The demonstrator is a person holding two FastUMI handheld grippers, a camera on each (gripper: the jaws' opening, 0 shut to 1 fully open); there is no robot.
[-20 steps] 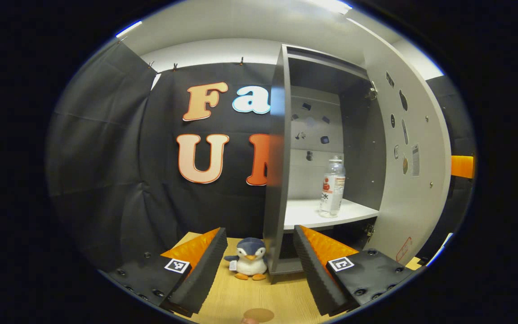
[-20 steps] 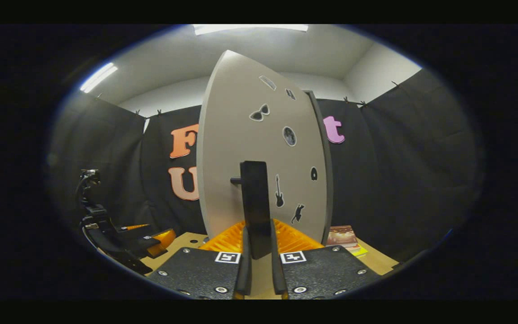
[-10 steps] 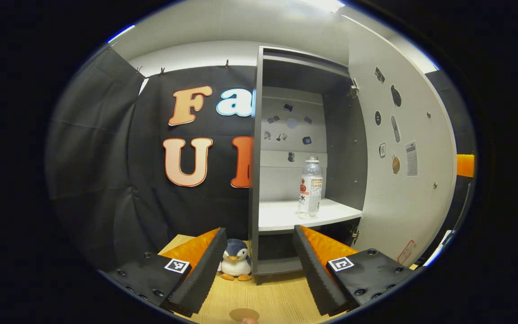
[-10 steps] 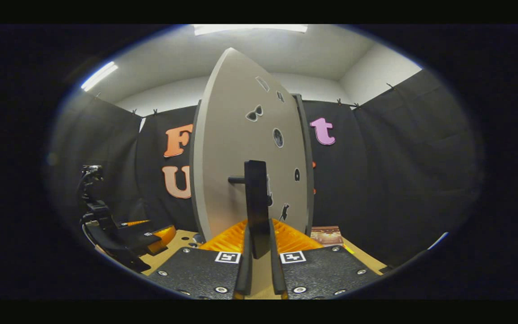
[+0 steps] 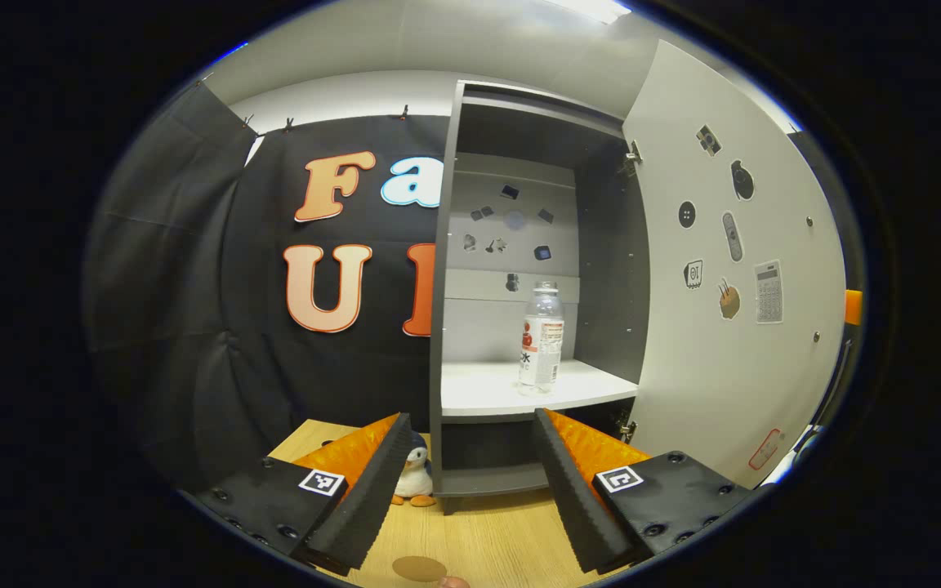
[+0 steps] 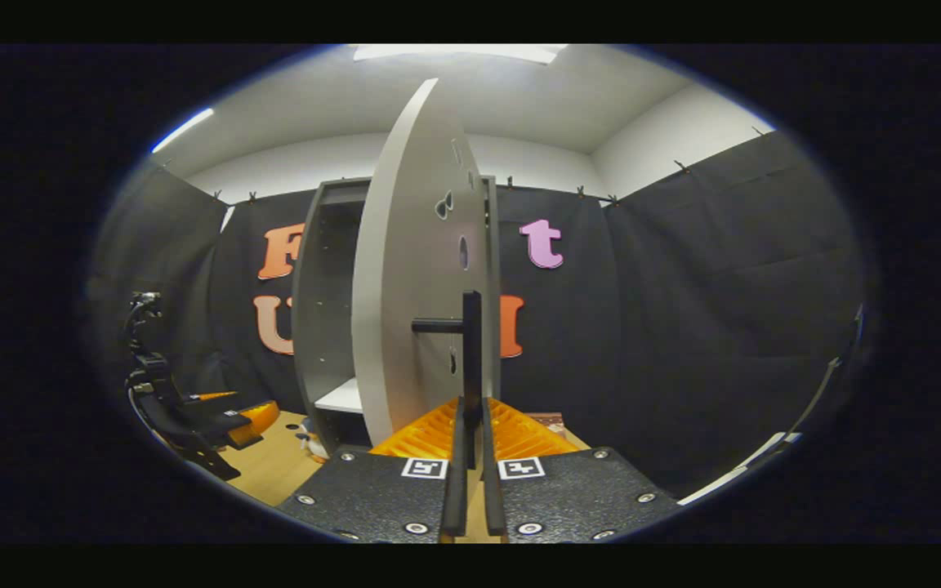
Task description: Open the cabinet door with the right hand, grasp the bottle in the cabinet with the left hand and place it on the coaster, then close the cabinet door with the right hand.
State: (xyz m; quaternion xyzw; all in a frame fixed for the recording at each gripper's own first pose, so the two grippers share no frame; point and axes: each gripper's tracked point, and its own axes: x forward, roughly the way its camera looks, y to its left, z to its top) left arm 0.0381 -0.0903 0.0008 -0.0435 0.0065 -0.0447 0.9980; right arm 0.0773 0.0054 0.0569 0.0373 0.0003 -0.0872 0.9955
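On the cabinet shelf (image 5: 487, 392) the bottle (image 5: 541, 335) stands unobstructed; a penguin toy (image 5: 415, 480) sits below. Left gripper (image 5: 470, 482) gapes empty; right gripper (image 6: 470, 457) clamps the door handle (image 6: 470, 359).

A tall grey cabinet (image 5: 613, 269) stands on the wooden table's far edge, its pale sticker-dotted door (image 5: 732, 327) swung wide. A clear plastic bottle (image 5: 541, 335) stands upright near the white shelf's front edge. A round brown coaster (image 5: 419, 567) lies at the table's near edge.
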